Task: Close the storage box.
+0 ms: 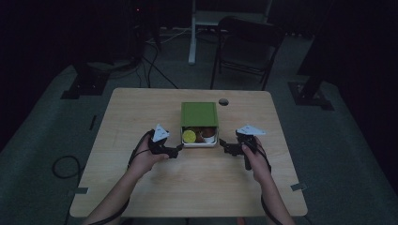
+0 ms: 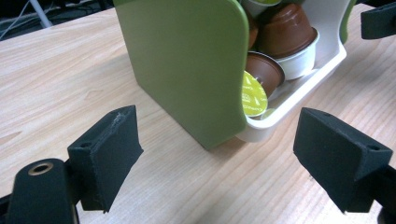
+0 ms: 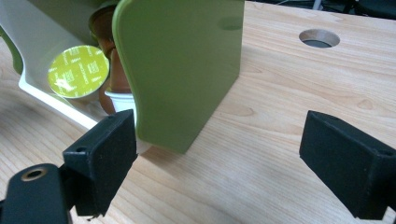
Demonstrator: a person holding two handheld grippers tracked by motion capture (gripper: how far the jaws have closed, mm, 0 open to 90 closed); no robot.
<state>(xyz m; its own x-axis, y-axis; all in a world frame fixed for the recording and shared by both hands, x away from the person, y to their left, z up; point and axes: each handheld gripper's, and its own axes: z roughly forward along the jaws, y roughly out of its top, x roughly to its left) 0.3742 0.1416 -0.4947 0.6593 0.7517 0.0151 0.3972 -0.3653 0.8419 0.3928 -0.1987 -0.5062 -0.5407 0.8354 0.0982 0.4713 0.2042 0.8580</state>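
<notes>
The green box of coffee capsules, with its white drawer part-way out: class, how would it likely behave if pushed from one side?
The green box looks stiff with flat sides, so it would probably slide on the smooth wooden table rather than tip. The white drawer is open, so it might shift. The loosely heaped capsules could tumble or roll.

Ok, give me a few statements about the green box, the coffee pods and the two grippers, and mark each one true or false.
1. The green box stands near the middle of the table. True.
2. The left gripper is shut on the box. False: its jaws stand open, apart from the box.
3. The white tray holds brown pods and a pod with a yellow-green lid. True.
4. The right gripper holds a pod. False: its open jaws hold nothing.
5. The table has a round hole beyond the box. True.
</notes>
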